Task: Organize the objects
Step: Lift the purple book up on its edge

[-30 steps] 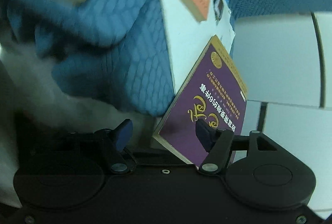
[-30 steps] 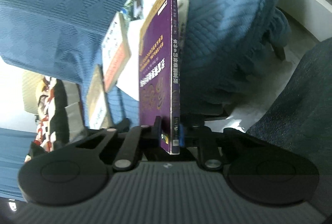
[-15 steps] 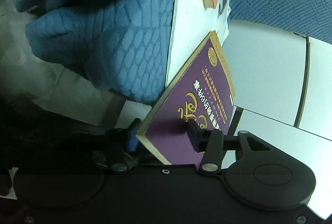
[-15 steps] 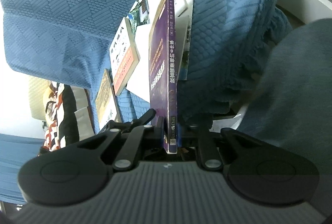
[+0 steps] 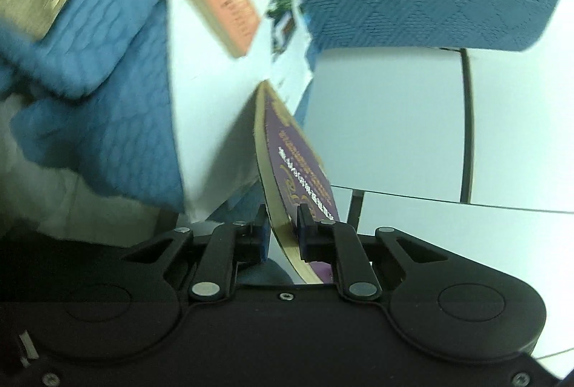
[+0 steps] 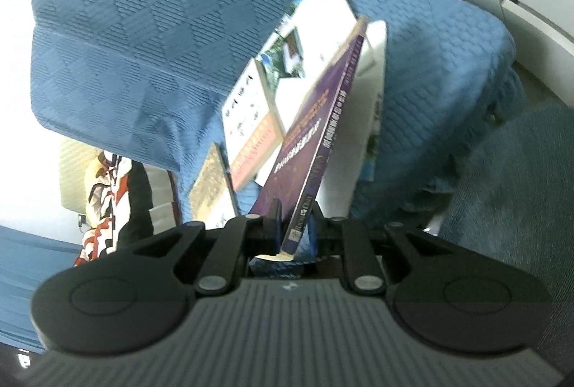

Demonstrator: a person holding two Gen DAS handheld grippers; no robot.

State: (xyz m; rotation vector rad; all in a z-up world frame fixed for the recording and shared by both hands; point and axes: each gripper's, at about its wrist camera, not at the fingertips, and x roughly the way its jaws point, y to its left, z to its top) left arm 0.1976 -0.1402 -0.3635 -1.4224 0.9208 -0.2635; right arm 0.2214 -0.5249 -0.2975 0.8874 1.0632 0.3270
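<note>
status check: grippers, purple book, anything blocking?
Left gripper closing on purple book. Right gripper clamped on its spine. Other books on blue cover behind.

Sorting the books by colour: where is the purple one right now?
The purple book is lifted off the blue-covered sofa, held between both grippers, with the orange-and-white book just behind it.

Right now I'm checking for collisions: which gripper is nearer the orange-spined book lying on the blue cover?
Neither clearly. Both the left gripper and the right gripper clamp the purple book; the orange-spined book lies beyond, untouched.
</note>
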